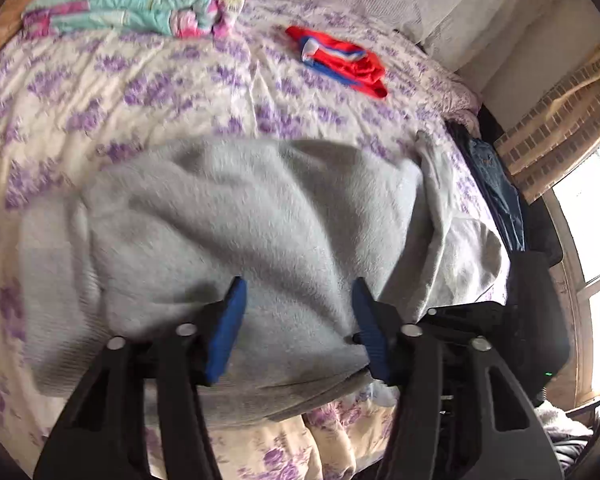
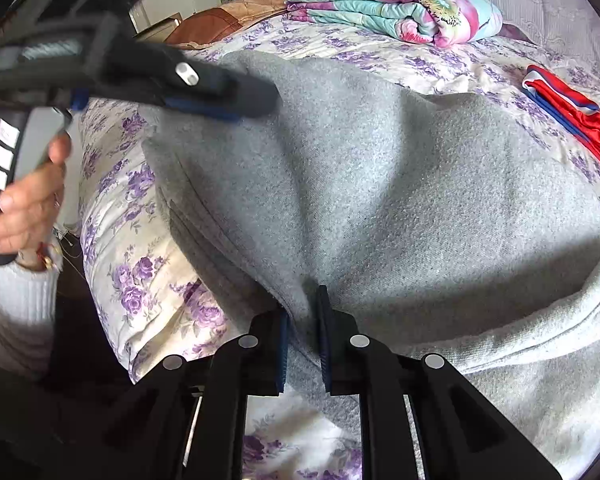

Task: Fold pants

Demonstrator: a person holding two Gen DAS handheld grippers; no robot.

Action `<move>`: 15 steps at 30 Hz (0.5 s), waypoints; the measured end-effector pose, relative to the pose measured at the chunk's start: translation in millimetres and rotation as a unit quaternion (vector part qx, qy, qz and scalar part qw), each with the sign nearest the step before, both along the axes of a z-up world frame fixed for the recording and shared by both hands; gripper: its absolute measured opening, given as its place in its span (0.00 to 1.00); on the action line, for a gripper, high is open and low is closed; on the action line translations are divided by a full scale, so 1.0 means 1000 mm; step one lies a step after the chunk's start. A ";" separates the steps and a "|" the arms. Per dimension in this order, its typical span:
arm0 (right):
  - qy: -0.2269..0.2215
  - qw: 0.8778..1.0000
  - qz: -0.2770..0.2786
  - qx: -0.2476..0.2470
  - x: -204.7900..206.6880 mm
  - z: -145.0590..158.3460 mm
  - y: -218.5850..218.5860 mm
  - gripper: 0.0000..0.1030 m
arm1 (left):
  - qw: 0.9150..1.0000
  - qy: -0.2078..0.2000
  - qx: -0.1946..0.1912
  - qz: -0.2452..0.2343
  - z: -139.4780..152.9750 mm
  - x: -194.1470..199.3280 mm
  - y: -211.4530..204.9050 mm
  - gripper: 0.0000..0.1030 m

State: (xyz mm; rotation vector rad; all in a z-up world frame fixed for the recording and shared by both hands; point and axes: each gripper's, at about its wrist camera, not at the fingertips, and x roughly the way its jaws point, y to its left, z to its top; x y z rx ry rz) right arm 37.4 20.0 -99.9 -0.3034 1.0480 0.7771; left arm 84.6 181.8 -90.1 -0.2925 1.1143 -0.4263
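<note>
Grey fleece pants (image 1: 240, 220) lie bunched on the flowered bedsheet (image 1: 100, 80). My left gripper (image 1: 298, 284) stands open over them; its blue pads are well apart and the cloth lies loose between them. In the right wrist view the pants (image 2: 400, 180) fill the middle. There my right gripper (image 2: 302, 300) has narrow jaws closed on a raised fold near the pants' left edge, and creases run toward the jaws. The left gripper (image 2: 236, 100) shows at the upper left over the pants' far corner, held by a person's hand (image 2: 28, 200).
A folded red and blue garment (image 1: 340, 60) lies farther back on the bed, also the red garment (image 2: 572, 120). A folded pink and turquoise quilt (image 2: 400, 8) sits at the head. Denim cloth (image 1: 496, 184) hangs at the bed's right edge beside a window.
</note>
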 end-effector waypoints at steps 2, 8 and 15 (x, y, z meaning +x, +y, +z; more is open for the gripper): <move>0.013 1.000 -0.010 0.008 -0.001 0.001 -0.010 0.17 | 0.998 0.014 0.043 0.036 -0.022 -0.007 -0.009 0.14; 0.036 0.997 -0.022 0.060 0.006 0.036 -0.023 0.23 | 0.996 -0.002 0.073 0.056 -0.021 -0.040 -0.013 0.11; 0.072 0.996 -0.042 -0.016 0.026 -0.010 0.004 0.07 | 0.996 -0.016 0.079 0.049 -0.025 -0.045 -0.011 0.08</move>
